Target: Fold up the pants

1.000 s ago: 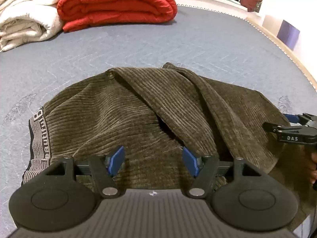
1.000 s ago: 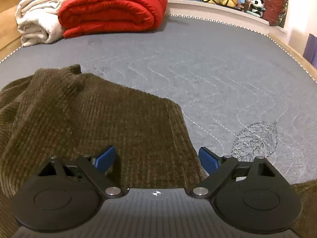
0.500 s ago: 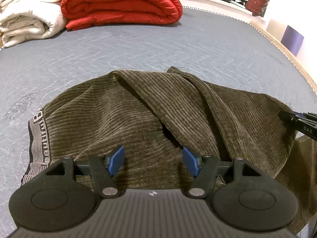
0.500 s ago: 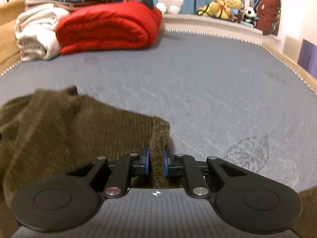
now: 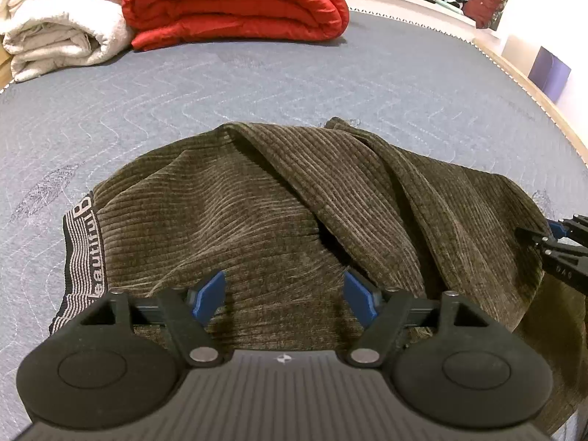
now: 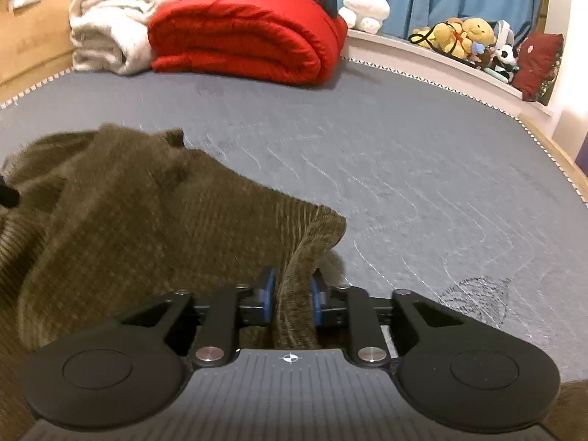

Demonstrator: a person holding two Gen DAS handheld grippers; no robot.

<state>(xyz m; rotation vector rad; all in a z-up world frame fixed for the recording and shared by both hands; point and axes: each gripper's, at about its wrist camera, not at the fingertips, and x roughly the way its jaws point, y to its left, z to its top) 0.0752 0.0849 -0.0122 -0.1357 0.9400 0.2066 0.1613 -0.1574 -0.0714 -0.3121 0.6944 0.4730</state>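
Note:
Brown corduroy pants (image 5: 294, 213) lie bunched on the grey mattress, with a black and white lettered waistband (image 5: 82, 253) at the left. My left gripper (image 5: 284, 292) is open just above the near part of the pants, with nothing between its blue pads. My right gripper (image 6: 292, 292) is shut on a pinched fold of the pants (image 6: 147, 220) at their right edge and lifts it off the mattress. It also shows in the left wrist view (image 5: 558, 246) at the far right.
A rolled red quilt (image 5: 235, 0) and a folded white blanket (image 5: 62, 22) lie at the far end of the mattress (image 5: 330, 84). Stuffed toys (image 6: 463, 36) sit on a white ledge at the back right. A wooden bed frame (image 6: 33, 33) runs along the left.
My right gripper went from open to shut on the pants' right edge and has raised the fold. My left gripper stayed open over the pants and tilted slightly.

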